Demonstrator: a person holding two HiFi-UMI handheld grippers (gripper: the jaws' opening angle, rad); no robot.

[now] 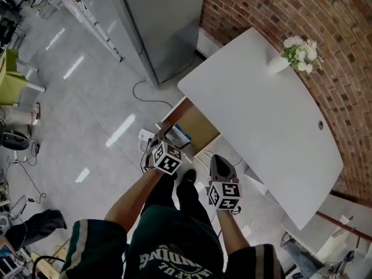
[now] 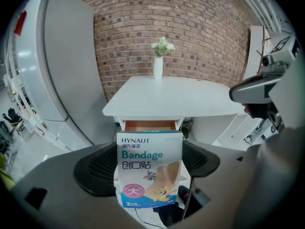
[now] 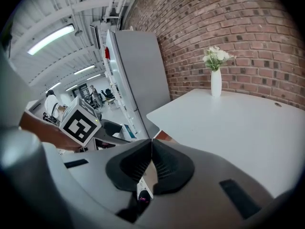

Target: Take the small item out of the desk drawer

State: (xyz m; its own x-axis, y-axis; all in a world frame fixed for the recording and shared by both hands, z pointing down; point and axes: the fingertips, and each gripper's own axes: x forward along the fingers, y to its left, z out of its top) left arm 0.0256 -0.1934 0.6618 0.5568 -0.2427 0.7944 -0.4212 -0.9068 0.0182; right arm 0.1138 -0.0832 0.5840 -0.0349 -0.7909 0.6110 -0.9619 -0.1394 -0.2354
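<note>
Bandage packet (image 2: 149, 171) snug in left claw (image 2: 149, 160); right claw (image 3: 151, 163) tight together

Upper right of the head view, a red-brown brick wall (image 1: 279, 10) with pale mortar lines; below it, the plain white bench (image 1: 273, 127); at its far end a white vase (image 1: 278, 64) of white flowers (image 1: 301, 52) with green leaves; the drawer (image 1: 192, 124) shows orange-brown wood; the floor (image 1: 87, 97) is glossy pale grey; centre of the left gripper view, a bandage packet (image 2: 149, 170), white with dark and blue lettering, a tan strip, a pink disc and a blue lower band, between black ribbed fingers (image 2: 97, 168); each marker cube (image 1: 167, 157) bears black-and-white squares; lower frame, a dark green shirt (image 1: 168, 251) with white lettering.
</note>
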